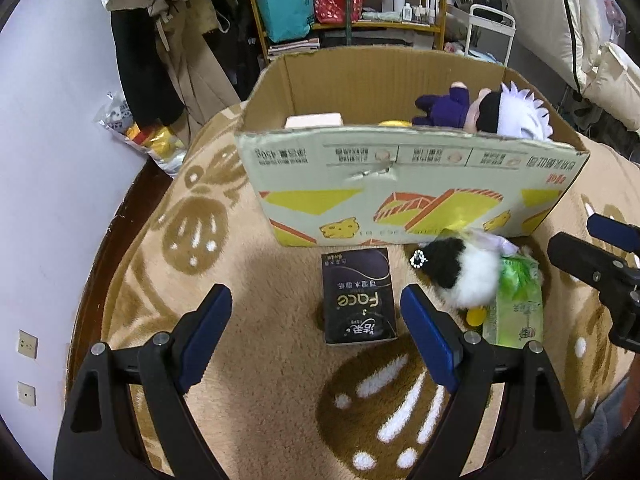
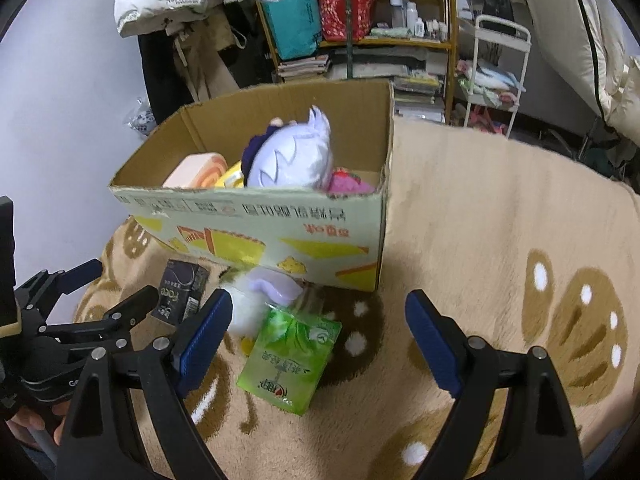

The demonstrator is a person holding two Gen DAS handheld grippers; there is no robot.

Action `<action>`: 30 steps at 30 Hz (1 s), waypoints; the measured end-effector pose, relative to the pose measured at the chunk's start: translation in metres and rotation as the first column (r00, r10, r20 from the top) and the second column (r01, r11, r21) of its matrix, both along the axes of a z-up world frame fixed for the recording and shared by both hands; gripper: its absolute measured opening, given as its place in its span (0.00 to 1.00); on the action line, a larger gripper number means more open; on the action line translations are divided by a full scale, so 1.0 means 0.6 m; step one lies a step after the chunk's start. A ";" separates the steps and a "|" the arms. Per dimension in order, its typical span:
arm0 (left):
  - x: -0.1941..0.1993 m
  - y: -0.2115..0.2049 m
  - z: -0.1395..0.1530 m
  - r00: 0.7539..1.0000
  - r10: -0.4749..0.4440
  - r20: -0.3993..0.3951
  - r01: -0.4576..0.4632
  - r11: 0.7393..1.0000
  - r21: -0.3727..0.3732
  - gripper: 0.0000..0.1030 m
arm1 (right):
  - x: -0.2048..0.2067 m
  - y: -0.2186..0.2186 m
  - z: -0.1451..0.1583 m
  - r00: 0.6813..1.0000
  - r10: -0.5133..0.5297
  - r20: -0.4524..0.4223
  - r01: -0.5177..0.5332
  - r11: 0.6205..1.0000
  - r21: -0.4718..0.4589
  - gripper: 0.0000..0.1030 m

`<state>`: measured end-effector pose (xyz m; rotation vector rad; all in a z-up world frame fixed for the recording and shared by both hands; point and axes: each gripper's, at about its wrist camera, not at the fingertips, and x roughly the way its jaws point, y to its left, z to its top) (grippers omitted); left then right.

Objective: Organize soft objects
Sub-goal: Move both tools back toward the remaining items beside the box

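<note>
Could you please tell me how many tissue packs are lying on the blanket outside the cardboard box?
2: a black tissue pack lies before the box's front wall, and a green tissue pack lies beside it, partly under the black-and-white plush toy. Others may be hidden.

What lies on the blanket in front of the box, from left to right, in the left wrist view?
black tissue pack → black-and-white plush toy → green tissue pack
</note>
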<state>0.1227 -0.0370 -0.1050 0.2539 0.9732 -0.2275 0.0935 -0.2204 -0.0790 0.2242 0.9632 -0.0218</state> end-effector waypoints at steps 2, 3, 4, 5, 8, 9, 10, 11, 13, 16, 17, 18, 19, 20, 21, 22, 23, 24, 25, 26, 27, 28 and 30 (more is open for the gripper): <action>0.002 -0.002 -0.006 1.000 -0.001 -0.004 0.001 1.000 0.004 0.83 | 0.002 0.002 -0.010 1.000 -0.001 -0.018 0.001 1.000 0.006 0.90; 0.002 -0.003 -0.008 1.000 0.001 -0.002 -0.001 1.000 0.010 0.83 | 0.004 0.003 -0.014 1.000 -0.001 -0.026 0.001 1.000 0.005 0.90; 0.003 -0.004 -0.011 1.000 0.008 0.004 -0.009 1.000 0.025 0.83 | 0.006 0.005 -0.019 0.999 0.001 -0.034 -0.001 1.000 0.004 0.90; 0.004 -0.005 -0.015 1.000 0.011 0.007 -0.011 0.999 0.038 0.83 | 0.008 0.007 -0.025 0.999 0.001 -0.045 -0.001 1.000 0.001 0.90; 0.007 -0.005 -0.023 1.000 0.003 -0.005 -0.003 0.999 0.044 0.83 | 0.013 0.013 -0.038 0.998 -0.002 -0.062 0.000 1.000 -0.023 0.90; 0.007 -0.006 -0.026 1.000 0.002 -0.008 -0.002 0.999 0.045 0.83 | 0.015 0.016 -0.042 0.998 0.001 -0.068 -0.003 0.999 -0.032 0.90; 0.008 -0.006 -0.028 1.000 0.002 -0.010 -0.001 0.999 0.046 0.83 | 0.016 0.018 -0.046 0.997 0.005 -0.074 -0.008 0.999 -0.037 0.90; 0.008 -0.007 -0.030 1.000 0.000 -0.013 0.001 0.999 0.047 0.83 | 0.019 0.023 -0.050 0.996 0.012 -0.083 -0.015 0.999 -0.043 0.90; 0.010 -0.007 -0.033 1.000 0.000 -0.017 0.001 0.999 0.048 0.83 | 0.021 0.028 -0.056 0.995 0.018 -0.094 -0.023 0.998 -0.051 0.90; 0.015 -0.003 -0.040 0.999 0.008 -0.041 -0.007 1.000 0.027 0.83 | 0.024 0.035 -0.067 0.992 0.024 -0.120 -0.032 0.997 -0.066 0.90; 0.016 -0.003 -0.042 0.999 0.011 -0.047 -0.010 1.000 0.023 0.83 | 0.026 0.035 -0.071 0.991 0.023 -0.133 -0.033 0.997 -0.072 0.90; 0.017 -0.002 -0.045 0.999 0.013 -0.053 -0.012 1.000 0.019 0.83 | 0.027 0.035 -0.077 0.989 0.024 -0.144 -0.035 0.997 -0.070 0.90; 0.018 -0.002 -0.047 0.998 0.013 -0.058 -0.012 1.000 0.016 0.83 | 0.027 0.034 -0.080 0.988 0.026 -0.149 -0.035 0.997 -0.062 0.90; 0.018 -0.002 -0.049 0.998 0.012 -0.059 -0.011 1.000 0.015 0.83 | 0.028 0.033 -0.084 0.987 0.023 -0.160 -0.032 0.998 -0.053 0.90; 0.019 -0.002 -0.049 0.998 0.011 -0.060 -0.010 1.000 0.010 0.83 | 0.030 0.033 -0.086 0.986 0.022 -0.165 -0.030 0.998 -0.051 0.90; 0.021 0.000 -0.050 0.998 0.009 -0.061 -0.009 1.000 0.006 0.83 | 0.030 0.033 -0.088 0.986 0.023 -0.167 -0.032 0.998 -0.048 0.90; 0.022 0.000 -0.050 0.998 0.011 -0.061 -0.010 1.000 0.006 0.83 | 0.030 0.034 -0.088 0.985 0.027 -0.169 -0.037 0.998 -0.052 0.90; 0.023 0.000 -0.051 0.998 0.011 -0.060 -0.011 1.000 0.005 0.83 | 0.032 0.035 -0.089 0.985 0.031 -0.171 -0.042 0.998 -0.056 0.90; 0.024 0.000 -0.053 0.998 0.011 -0.062 -0.011 1.000 0.003 0.83 | 0.032 0.037 -0.090 0.984 0.035 -0.174 -0.046 0.997 -0.060 0.90; 0.025 0.000 -0.056 0.998 0.013 -0.064 -0.013 1.000 0.003 0.83 | 0.032 0.040 -0.091 0.983 0.039 -0.179 -0.051 0.997 -0.064 0.90; 0.026 0.000 -0.057 0.998 0.014 -0.066 -0.014 1.000 0.002 0.83 | 0.032 0.042 -0.092 0.982 0.039 -0.183 -0.052 0.996 -0.067 0.90; 0.027 0.002 -0.059 0.998 0.015 -0.067 -0.015 1.000 -0.003 0.83 | 0.033 0.044 -0.093 0.981 0.040 -0.189 -0.054 0.996 -0.071 0.90; 0.028 0.004 -0.060 0.997 0.017 -0.069 -0.018 1.000 -0.011 0.83 | 0.034 0.045 -0.095 0.978 0.041 -0.204 -0.057 0.996 -0.073 0.90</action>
